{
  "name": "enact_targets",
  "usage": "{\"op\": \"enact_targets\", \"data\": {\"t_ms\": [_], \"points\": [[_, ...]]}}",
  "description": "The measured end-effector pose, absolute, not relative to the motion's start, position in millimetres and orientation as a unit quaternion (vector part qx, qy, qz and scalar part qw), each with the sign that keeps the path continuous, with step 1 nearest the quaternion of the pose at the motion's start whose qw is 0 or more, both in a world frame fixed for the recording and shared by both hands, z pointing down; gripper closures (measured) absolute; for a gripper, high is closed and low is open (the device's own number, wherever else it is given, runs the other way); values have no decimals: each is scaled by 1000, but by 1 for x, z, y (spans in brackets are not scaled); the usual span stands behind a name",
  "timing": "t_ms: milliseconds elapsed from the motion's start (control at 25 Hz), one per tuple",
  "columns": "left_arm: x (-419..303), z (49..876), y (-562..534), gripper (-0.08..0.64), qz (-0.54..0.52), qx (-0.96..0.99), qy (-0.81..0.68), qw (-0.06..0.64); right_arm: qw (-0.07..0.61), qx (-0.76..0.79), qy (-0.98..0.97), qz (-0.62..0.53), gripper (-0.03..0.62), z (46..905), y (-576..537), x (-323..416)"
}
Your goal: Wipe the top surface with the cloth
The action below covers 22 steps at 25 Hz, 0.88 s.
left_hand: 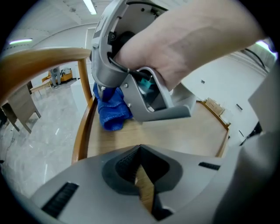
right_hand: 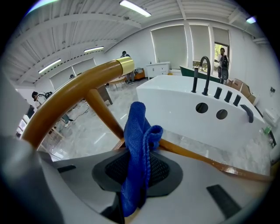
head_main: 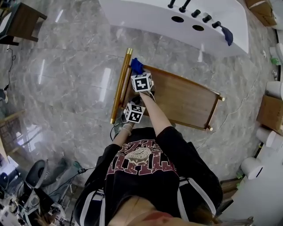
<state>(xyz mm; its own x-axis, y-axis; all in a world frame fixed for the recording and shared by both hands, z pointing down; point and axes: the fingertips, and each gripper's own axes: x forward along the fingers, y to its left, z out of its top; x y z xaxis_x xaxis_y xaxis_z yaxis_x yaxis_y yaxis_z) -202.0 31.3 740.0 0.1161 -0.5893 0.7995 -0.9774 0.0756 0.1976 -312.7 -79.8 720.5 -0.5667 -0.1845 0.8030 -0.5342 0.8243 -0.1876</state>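
Top: bare brown wood with a low raised edge all round, tilted across the middle of the head view.
Rail: round wooden bar with brass ends, along the top's left end.
Floor: glossy grey marble, veined, catching the lights.
Room: large white hall with strip lights on the ceiling; a few people standing far off in the right gripper view.
Tub: white, just beyond the top; two round holes in its deck; inside out of view.
Taps: black, in a row on the tub's deck.
Rag: dark blue, draped on the tub's rim at the right.
Boxes: brown cardboard at the right edge; contents not visible.
Cloth: blue, bunched, at the top's left end beside the rail.
Right gripper: jaws clamped on the cloth, which stands up between them.
Left gripper: low over the top near the rail, behind the right one; tips together, nothing between them.
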Motion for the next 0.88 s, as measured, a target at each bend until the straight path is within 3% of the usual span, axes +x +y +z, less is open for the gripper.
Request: {"op": "enact_targets", "data": {"t_ms": [200, 880], "points": [[-210, 740, 28, 512, 208, 626, -628, 414, 404, 207, -867, 204, 503, 721, -82, -315], [-205, 740, 27, 512, 239, 635, -624, 388, 410, 209, -863, 209, 503, 723, -88, -294]]}}
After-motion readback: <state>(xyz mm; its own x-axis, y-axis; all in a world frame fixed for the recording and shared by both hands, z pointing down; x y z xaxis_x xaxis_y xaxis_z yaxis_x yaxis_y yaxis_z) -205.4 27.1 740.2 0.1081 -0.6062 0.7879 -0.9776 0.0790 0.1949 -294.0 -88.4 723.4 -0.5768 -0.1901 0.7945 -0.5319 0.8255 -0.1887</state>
